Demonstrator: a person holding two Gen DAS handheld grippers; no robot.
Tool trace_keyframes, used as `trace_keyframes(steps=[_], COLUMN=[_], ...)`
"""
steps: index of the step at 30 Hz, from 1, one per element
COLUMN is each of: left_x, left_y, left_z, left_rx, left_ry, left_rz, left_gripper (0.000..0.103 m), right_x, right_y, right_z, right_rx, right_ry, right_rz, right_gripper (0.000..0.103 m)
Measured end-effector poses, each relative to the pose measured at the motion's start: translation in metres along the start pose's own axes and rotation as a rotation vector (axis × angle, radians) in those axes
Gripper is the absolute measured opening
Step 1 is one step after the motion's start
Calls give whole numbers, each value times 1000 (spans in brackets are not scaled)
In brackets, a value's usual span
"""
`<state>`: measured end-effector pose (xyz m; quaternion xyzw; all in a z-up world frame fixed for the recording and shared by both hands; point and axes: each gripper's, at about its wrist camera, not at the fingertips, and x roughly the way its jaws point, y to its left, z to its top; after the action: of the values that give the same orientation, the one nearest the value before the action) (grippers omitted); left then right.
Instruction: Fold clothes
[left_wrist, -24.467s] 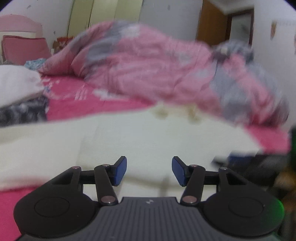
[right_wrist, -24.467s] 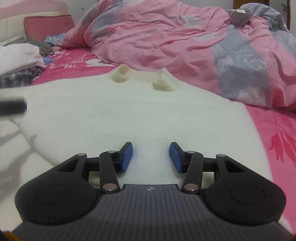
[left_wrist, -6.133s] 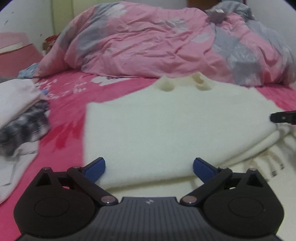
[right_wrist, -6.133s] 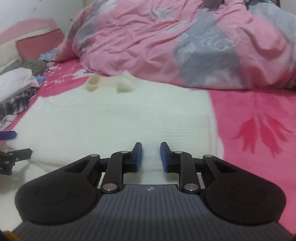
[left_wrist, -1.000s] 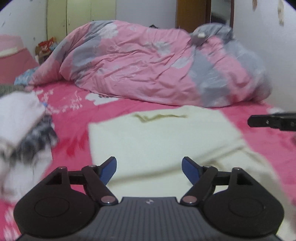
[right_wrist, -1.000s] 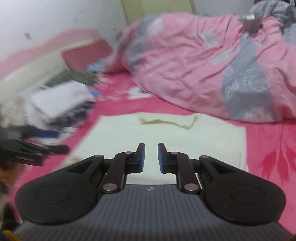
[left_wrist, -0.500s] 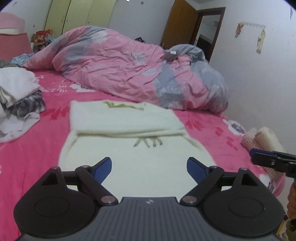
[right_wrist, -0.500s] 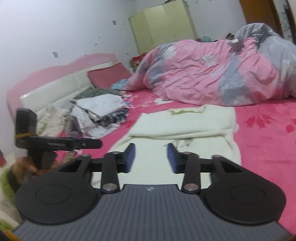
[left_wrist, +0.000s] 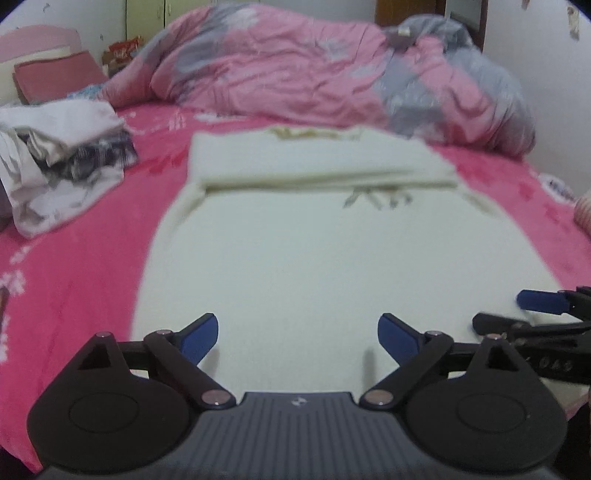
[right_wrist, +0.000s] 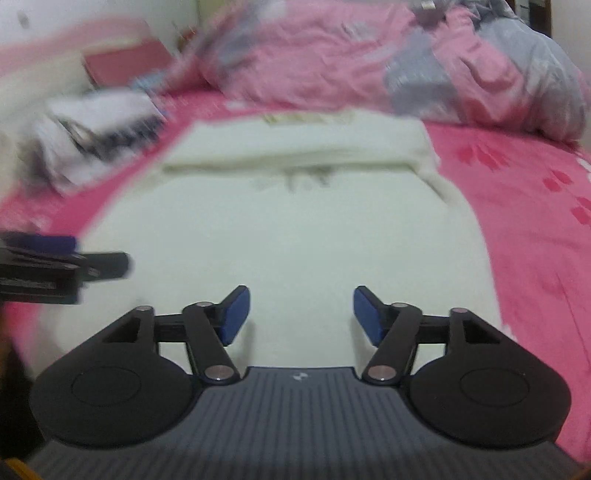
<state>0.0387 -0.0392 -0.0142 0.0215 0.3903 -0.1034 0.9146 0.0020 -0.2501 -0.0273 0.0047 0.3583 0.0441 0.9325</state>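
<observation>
A bedroom: a pink bedsheet (left_wrist: 85, 266), with a rumpled quilt (left_wrist: 295, 70) well beyond the fingers. A cream sweater (left_wrist: 314, 258) lies flat ahead of and beneath both grippers, its far part doubled over, likely awaiting another fold. The left gripper (left_wrist: 297, 338) and right gripper (right_wrist: 301, 315) are spreading wider, clasping nothing. No legible writing.

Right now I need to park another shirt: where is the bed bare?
Bare pink sheet right of the cream sweater, below the quilt. A narrower strip lies left, crowded by the clothes pile.
</observation>
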Motion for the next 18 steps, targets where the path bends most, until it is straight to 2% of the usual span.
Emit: trace_keyframes(steps=[1,3,15,18], left_x=[6,8,10,11], left_y=[1,1,-2,-2], left_z=[-3,-10,-11,-9], left_rx=[-9,-12,-16,-24], left_ry=[26,10,30,53], left_rz=[-1,3,19,26], left_gripper=[97,103,103,103], right_x=[3,7,8,9], right_y=[2,5,5,4], right_z=[-4,-13,-14,-15], right_rx=[-11,-32,-22,-17], right_ry=[2,-13,-17,-15], right_rz=[-10,-19,-24,-15], right_gripper=[75,79,85,91])
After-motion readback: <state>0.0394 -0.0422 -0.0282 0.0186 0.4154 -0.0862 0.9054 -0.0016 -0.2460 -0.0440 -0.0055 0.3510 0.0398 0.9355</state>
